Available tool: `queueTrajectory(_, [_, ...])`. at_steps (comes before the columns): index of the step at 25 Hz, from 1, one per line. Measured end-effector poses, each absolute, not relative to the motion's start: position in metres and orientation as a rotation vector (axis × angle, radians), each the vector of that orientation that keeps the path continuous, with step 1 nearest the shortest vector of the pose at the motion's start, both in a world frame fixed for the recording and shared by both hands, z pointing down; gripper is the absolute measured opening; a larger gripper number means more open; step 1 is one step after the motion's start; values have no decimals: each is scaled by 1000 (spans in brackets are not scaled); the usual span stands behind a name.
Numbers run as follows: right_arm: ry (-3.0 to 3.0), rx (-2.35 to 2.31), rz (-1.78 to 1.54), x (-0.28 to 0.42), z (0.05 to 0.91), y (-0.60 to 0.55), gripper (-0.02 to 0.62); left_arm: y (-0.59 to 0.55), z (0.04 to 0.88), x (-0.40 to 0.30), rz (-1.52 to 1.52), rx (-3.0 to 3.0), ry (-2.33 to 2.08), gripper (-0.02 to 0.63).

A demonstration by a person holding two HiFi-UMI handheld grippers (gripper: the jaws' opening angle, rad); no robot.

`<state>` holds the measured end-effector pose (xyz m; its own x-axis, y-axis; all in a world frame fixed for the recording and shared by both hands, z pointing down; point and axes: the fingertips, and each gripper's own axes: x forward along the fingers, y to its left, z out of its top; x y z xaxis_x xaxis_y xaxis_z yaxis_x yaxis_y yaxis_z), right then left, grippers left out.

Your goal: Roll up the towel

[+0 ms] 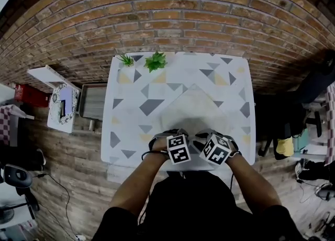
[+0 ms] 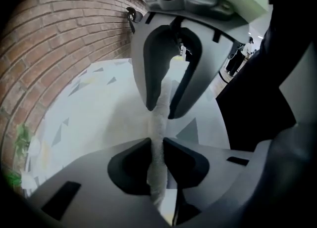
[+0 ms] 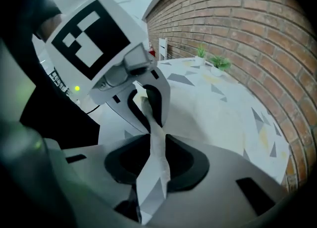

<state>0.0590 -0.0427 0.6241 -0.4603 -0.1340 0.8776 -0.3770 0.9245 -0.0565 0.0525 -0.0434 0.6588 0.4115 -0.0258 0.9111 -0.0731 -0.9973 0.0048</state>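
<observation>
Clamping 1 towel (image 1: 193, 110) on 1 table (image 1: 125, 114) are 2 tools: left tool (image 2: 157, 144), right tool (image 3: 157, 145).

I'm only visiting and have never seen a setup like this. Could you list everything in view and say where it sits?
table: one, white with grey and yellow triangles, centre, against the wall
towel: one, white, spread on the table, near end in both grippers
plants: two, green, far edge of the table, left side
brick wall: one, reddish brown, behind the table
floor: one, wood-look, around the table
crate: one, grey, left of the table
left gripper: one, grey, black-and-white marker cube, shut on the towel
right gripper: one, same look, shut on the towel
forearms: two, at the near edge, behind the grippers
</observation>
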Motion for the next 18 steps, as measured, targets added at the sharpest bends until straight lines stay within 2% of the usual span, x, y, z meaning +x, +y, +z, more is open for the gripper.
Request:
queueTrajectory(6, [-1989,363,212,55,645,-44,114,-51,655,51,1616,2560,-93,83])
queueTrajectory(8, [-1973,363,210,57,650,-48,109,-56,651,50,1631,2581,-137,111])
queueTrajectory(11, [-1970,347,222,59,653,-56,103,-62,643,47,1676,2634,-198,138])
queueTrajectory(18, [-1985,320,299,59,656,-70,118,-59,642,51,1863,2727,-145,138])
